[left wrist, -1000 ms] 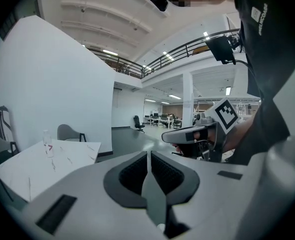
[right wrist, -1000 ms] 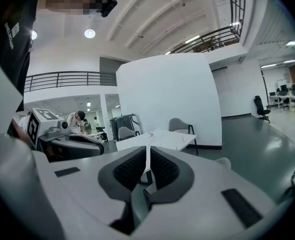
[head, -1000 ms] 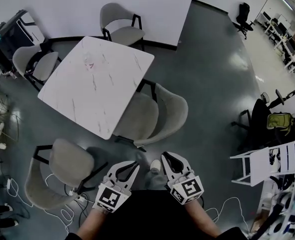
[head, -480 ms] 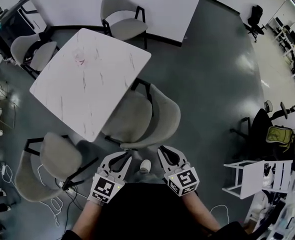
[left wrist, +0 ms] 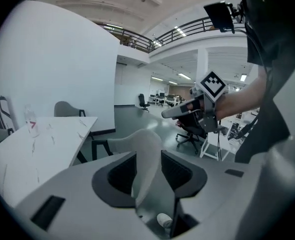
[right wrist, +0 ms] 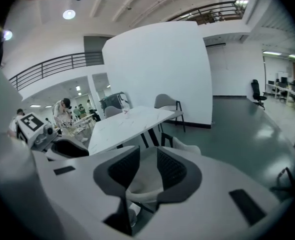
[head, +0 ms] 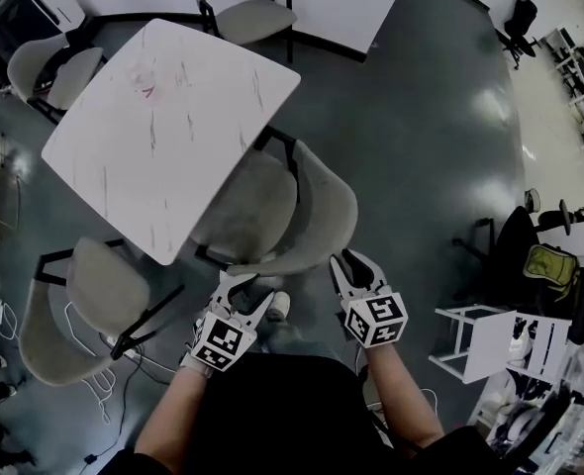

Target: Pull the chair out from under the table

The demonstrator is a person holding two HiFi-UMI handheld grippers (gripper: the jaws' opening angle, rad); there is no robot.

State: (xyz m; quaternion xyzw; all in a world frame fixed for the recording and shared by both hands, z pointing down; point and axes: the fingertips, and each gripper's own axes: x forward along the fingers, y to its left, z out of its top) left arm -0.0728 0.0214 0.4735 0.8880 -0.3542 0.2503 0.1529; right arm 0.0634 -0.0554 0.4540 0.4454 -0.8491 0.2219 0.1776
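A glossy dark floor (head: 431, 156) runs through an open office hall. Nearest, the left hand-held gripper (head: 248, 291) and the right hand-held gripper (head: 355, 262) both have their jaws parted and have just been opening. In each gripper view the pale rim of a backrest shows through the gap, but no pad presses on it.

Just ahead is the grey chair (head: 312, 216) to be pulled. Its seat is partly tucked under the near edge of the white marbled bench (head: 153, 117), and its curved back faces the person.

The step probably goes best with one hand-held gripper brought onto each end of the backrest rim. Both should close firmly, then draw straight back and evenly so the legs slide without the chair tipping or swinging.

Counted: two hand-held grippers, one bench, four grey chairs round it. Those are the target, one at the near left (head: 69, 310), one at the far left (head: 45, 67) and one at the far side (head: 238, 13).
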